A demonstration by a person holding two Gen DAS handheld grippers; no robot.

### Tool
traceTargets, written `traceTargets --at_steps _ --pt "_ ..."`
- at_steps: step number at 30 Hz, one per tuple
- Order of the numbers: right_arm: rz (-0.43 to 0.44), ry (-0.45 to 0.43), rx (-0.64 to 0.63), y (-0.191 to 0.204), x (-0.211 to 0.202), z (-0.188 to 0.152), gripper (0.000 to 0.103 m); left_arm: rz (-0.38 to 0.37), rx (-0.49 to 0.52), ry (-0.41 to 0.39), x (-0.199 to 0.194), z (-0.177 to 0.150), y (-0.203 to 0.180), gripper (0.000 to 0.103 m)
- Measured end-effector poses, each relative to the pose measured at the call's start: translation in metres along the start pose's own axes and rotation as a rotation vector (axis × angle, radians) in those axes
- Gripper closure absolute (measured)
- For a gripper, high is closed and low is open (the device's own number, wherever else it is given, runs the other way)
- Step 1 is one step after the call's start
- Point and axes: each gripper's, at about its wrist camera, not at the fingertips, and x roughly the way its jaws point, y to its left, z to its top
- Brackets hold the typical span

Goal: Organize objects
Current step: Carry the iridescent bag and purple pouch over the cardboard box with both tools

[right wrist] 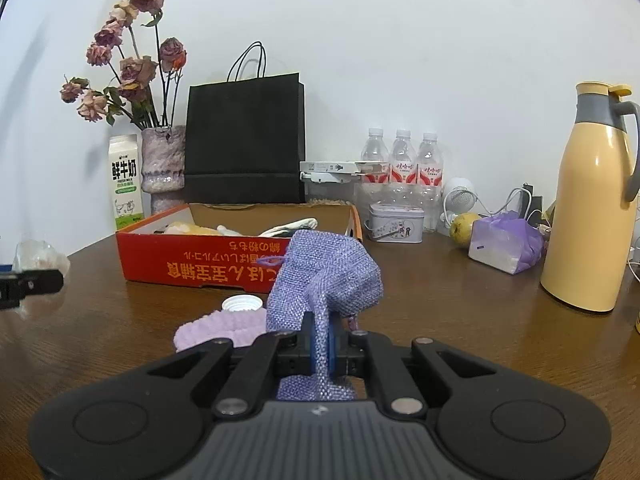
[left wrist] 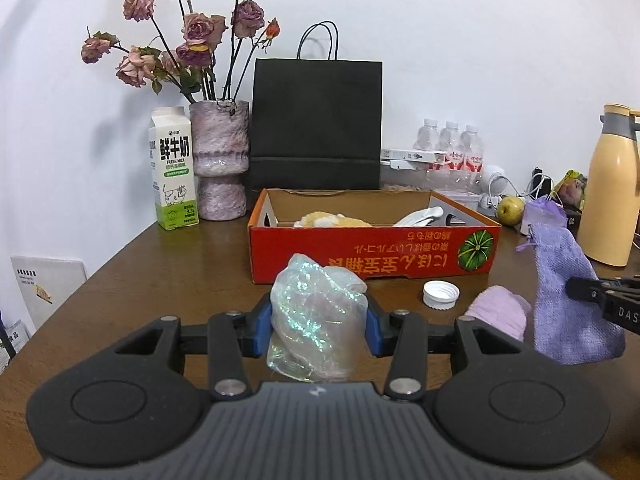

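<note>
holding a crumpled iridescent clear plastic wrapper (left wrist: pixel 318 312) between its blue pads, the left gripper (left wrist: pixel 318 326) sits clamped on that bundle just short of the open red cardboard box (left wrist: pixel 372 254) with the pumpkin print. the right gripper (right wrist: pixel 320 344) is pinched tight on a lavender woven drawstring pouch (right wrist: pixel 320 276), which stands up out of the jaws and droops over, clear of the brown wooden table (right wrist: pixel 460 320). both loads look lifted and ready, so i'd say the carrying step is in hand, with the box as the likely destination; it already holds a yellow plush thing (left wrist: pixel 332 220) and a white glove (left wrist: pixel 420 216). a white bottle cap (left wrist: pixel 440 295) and a folded pale lilac fuzzy cloth (left wrist: pixel 500 314) lie on the table between the two grippers, not yet dealt with. next, each load probably needs to clear the box's near wall before the pads let go, and the light wrapper may cling or spring back out.
</note>
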Motion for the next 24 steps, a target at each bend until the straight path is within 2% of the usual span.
traceTargets --at_steps 13,24 --pt "0.06 -0.036 0.017 -0.001 -0.01 0.002 0.098 0.019 0.007 0.028 -0.001 -0.005 -0.017 0.058" --pt "0.113 -0.076 -0.007 0.003 -0.02 0.012 0.098 0.006 0.03 0.04 0.004 0.008 -0.031 0.058"
